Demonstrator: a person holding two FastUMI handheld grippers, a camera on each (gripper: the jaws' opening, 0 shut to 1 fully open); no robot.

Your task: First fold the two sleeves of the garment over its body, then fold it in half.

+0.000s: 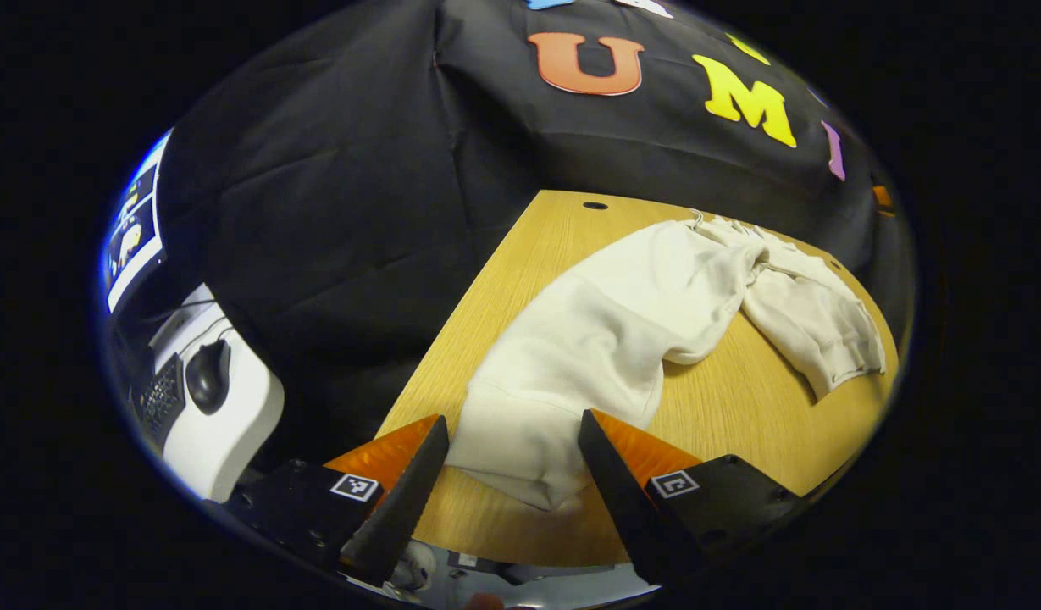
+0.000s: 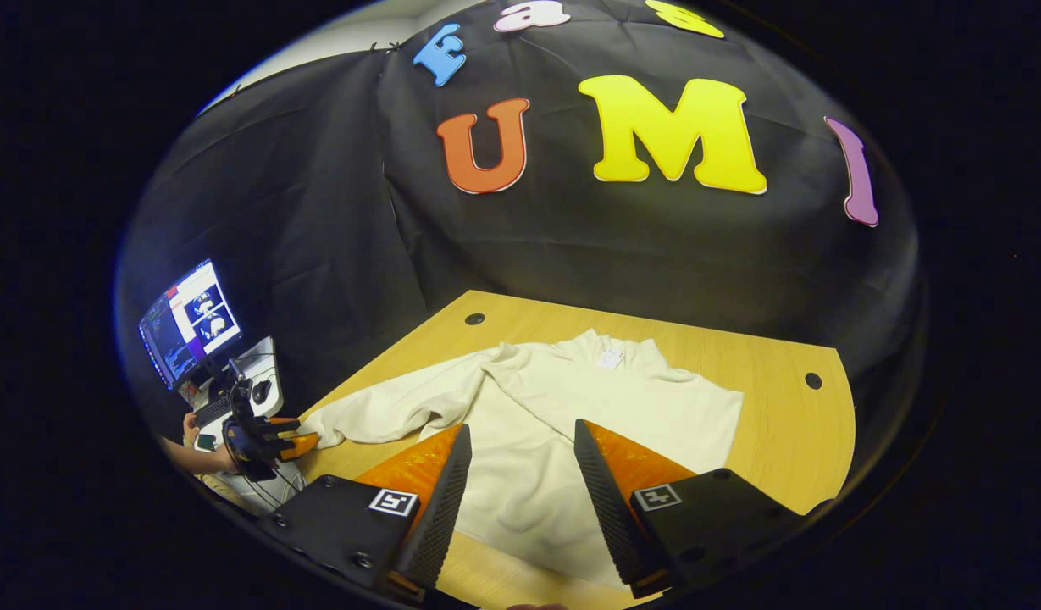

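Both hand-held grippers, left and right, hung wide open and empty, so a sloppy pinch could've dragged the cream sweatshirt across that slick wooden surface.

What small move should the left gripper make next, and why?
Probably ease the left gripper forward and shut it on the sleeve cuff. Its fingers stand open with the cuff between them on the table, and this sleeve lies stretched sideways, not yet folded over the body.
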